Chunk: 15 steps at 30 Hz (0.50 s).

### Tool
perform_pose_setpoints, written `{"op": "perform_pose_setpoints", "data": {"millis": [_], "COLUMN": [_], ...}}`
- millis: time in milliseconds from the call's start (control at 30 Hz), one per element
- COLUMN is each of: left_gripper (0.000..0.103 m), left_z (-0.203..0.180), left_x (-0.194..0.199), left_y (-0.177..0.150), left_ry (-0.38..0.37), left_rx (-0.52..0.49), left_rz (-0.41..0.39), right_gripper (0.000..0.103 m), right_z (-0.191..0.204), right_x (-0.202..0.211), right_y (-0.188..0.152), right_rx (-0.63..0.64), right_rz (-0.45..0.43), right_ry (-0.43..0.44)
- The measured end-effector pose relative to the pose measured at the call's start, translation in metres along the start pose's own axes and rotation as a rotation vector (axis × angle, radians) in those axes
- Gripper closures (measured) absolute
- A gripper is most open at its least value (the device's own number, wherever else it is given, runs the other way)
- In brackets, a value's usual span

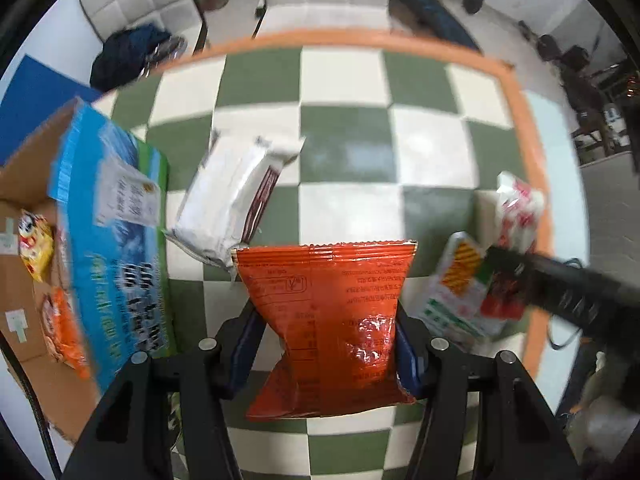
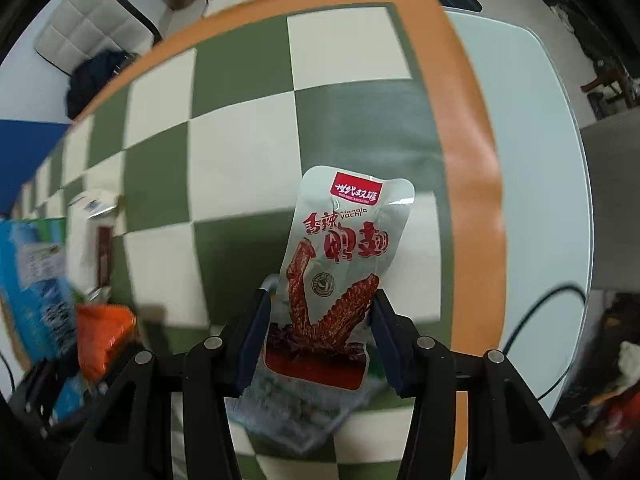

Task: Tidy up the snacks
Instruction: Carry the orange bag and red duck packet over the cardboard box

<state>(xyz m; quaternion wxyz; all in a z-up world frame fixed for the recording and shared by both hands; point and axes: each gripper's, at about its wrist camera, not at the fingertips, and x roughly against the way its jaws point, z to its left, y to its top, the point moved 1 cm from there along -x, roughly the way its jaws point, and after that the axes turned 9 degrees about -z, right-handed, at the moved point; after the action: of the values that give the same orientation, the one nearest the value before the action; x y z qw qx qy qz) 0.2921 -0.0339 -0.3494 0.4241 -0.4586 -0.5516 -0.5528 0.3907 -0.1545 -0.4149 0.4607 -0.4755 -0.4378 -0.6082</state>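
left wrist view, nearest first: the left gripper (image 1: pixel 326 354) points down with its blue pads pressed on both sides of an orange snack bag (image 1: pixel 326 320), which hangs above the green-and-cream checkered mat (image 1: pixel 352 152). just beyond the orange bag's upper left corner a white packet (image 1: pixel 228 204) lies on the mat. left of that stands an open cardboard box (image 1: pixel 24 184) with a blue printed flap (image 1: pixel 108 236); inside it are a yellow packet (image 1: pixel 34 246) and an orange one (image 1: pixel 64 328). to the right of the orange bag, near the mat's orange border, the right gripper (image 1: pixel 516 276) reaches among a green-and-white packet (image 1: pixel 456 292) and a red-and-white packet (image 1: pixel 518 208). past the mat's far edge is a white padded chair (image 1: pixel 132 0) with dark clothing (image 1: pixel 128 54) on it.

right wrist view: the right gripper (image 2: pixel 320 320) has its jaws against the sides of a clear pouch of spicy duck wing (image 2: pixel 336 264), gripping it above the same mat; another packet lies blurred beneath it.
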Motion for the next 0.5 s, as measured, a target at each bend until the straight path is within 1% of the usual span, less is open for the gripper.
{"op": "perform_pose_setpoints", "data": {"millis": [100, 167, 200, 233, 267, 300, 333, 400, 467, 500], "left_gripper": [0.048, 0.048, 0.048, 0.048, 0.048, 0.048, 0.048, 0.048, 0.048, 0.048], "left_z": [0.003, 0.004, 0.008, 0.011, 0.018, 0.025, 0.033, 0.049, 0.076, 0.093], "left_x": [0.037, 0.067, 0.078, 0.092, 0.106, 0.115, 0.129, 0.15, 0.171, 0.179], "left_y": [0.002, 0.002, 0.003, 0.002, 0.001, -0.004, -0.002, -0.005, -0.007, -0.008], "left_ry": [-0.04, -0.061, -0.066, -0.071, -0.081, -0.087, -0.089, -0.081, -0.06, -0.052], "left_rx": [-0.014, -0.025, -0.03, -0.034, -0.03, -0.028, -0.026, -0.023, -0.015, -0.006], "left_rz": [-0.057, -0.097, -0.114, -0.13, -0.142, -0.15, -0.162, -0.187, -0.206, -0.209], "right_gripper": [0.05, 0.05, 0.05, 0.05, 0.05, 0.05, 0.05, 0.05, 0.05, 0.05], "right_z": [-0.005, 0.003, -0.002, 0.005, 0.005, 0.017, 0.023, 0.047, 0.081, 0.094], "right_x": [0.027, 0.049, 0.063, 0.078, 0.094, 0.102, 0.118, 0.144, 0.168, 0.171], "right_y": [-0.017, -0.027, -0.047, -0.052, -0.065, -0.068, -0.075, -0.086, -0.096, -0.098], "right_rx": [-0.014, -0.008, -0.004, 0.005, 0.013, 0.017, 0.022, 0.039, 0.073, 0.082], "right_rz": [-0.039, -0.068, -0.078, -0.095, -0.11, -0.121, -0.134, -0.167, -0.199, -0.206], "right_ry": [0.072, 0.117, 0.132, 0.159, 0.18, 0.197, 0.223, 0.275, 0.324, 0.34]}}
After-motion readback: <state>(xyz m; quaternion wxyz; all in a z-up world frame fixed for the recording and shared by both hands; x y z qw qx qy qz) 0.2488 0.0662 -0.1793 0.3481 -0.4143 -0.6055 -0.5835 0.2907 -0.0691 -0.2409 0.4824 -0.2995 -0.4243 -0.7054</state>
